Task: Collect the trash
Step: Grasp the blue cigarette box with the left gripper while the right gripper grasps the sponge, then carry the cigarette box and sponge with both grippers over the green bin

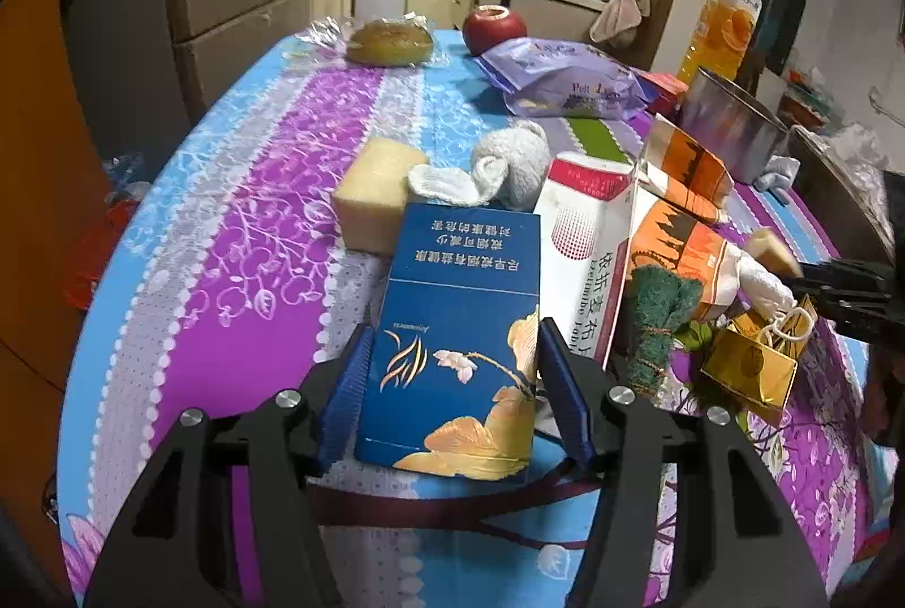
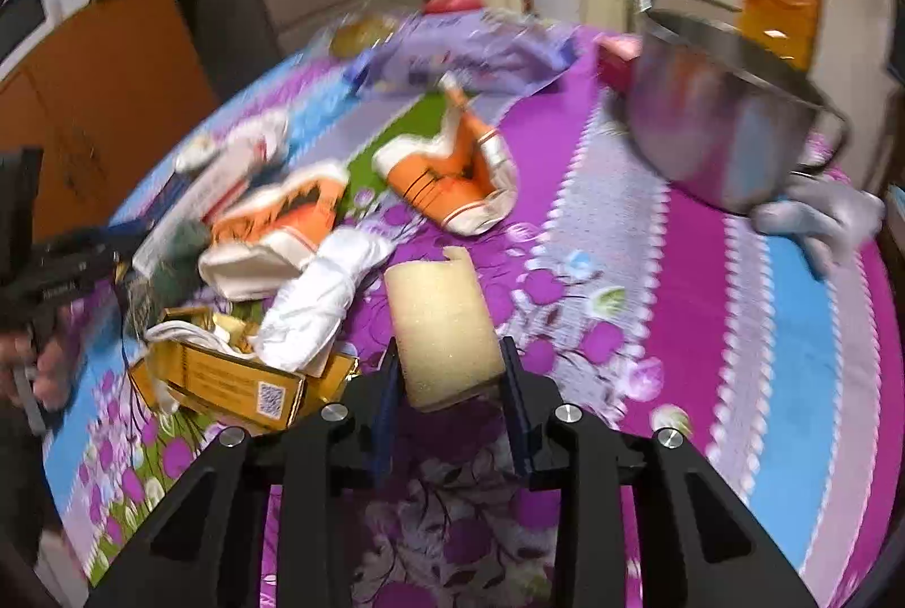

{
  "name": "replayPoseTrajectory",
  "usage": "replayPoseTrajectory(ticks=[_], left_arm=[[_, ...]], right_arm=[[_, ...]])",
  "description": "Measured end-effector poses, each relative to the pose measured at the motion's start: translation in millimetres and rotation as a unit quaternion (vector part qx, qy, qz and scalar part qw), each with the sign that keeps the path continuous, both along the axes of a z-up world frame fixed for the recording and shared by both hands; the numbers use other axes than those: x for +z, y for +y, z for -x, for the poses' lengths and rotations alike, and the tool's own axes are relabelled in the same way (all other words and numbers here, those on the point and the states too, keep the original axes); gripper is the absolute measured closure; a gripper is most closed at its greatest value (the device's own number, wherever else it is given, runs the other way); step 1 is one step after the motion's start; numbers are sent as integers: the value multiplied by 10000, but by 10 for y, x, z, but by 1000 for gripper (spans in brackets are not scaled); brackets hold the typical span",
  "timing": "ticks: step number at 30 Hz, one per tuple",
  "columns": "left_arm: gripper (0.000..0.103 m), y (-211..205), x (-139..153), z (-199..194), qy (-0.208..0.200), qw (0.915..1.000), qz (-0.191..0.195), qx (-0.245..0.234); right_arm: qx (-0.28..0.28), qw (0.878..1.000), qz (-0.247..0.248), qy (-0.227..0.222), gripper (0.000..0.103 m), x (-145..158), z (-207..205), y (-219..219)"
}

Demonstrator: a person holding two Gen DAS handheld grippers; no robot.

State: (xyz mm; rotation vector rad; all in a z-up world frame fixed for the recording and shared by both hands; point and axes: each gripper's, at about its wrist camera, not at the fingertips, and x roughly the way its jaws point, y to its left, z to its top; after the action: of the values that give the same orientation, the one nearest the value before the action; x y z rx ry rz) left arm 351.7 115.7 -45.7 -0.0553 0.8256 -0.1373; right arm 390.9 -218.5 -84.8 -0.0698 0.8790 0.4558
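Observation:
A blue cigarette box with gold flowers lies on the flowered tablecloth. My left gripper is shut on it, its blue pads against the box's two long sides. My right gripper is shut on a pale yellow sponge block, which stands tilted between the pads. In the left wrist view the right gripper reaches in from the right edge with that sponge at its tips. The right wrist view shows the left gripper's black body at the left, held by a hand.
Between the grippers lie a gold box, a white crumpled wad, orange cartons, a green scrubber and a white-red box. Farther back are another sponge, a white cloth, a purple bag, an apple, a steel pot and an oil bottle.

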Motion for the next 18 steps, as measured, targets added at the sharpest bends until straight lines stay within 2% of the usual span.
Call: replayPoseTrajectory(ticks=[5,8,12,18], left_arm=[[48,-92,180,214,-475,9978,-223,400],[48,-244,314,407,-813,9938,-434,618],[48,-601,516,698,-1296,9879,-534,661],[48,-1276,773,1062,-1780,9830,-345,275]], right_arm=[[-633,9957,-197,-649,70,233,443,-90],[-1166,9864,-280,-1120,70,394,805,-141],[-1700,9706,-242,-1688,70,573,1249,-195],[-2539,9381,-65,-2355,70,819,1878,-498]])
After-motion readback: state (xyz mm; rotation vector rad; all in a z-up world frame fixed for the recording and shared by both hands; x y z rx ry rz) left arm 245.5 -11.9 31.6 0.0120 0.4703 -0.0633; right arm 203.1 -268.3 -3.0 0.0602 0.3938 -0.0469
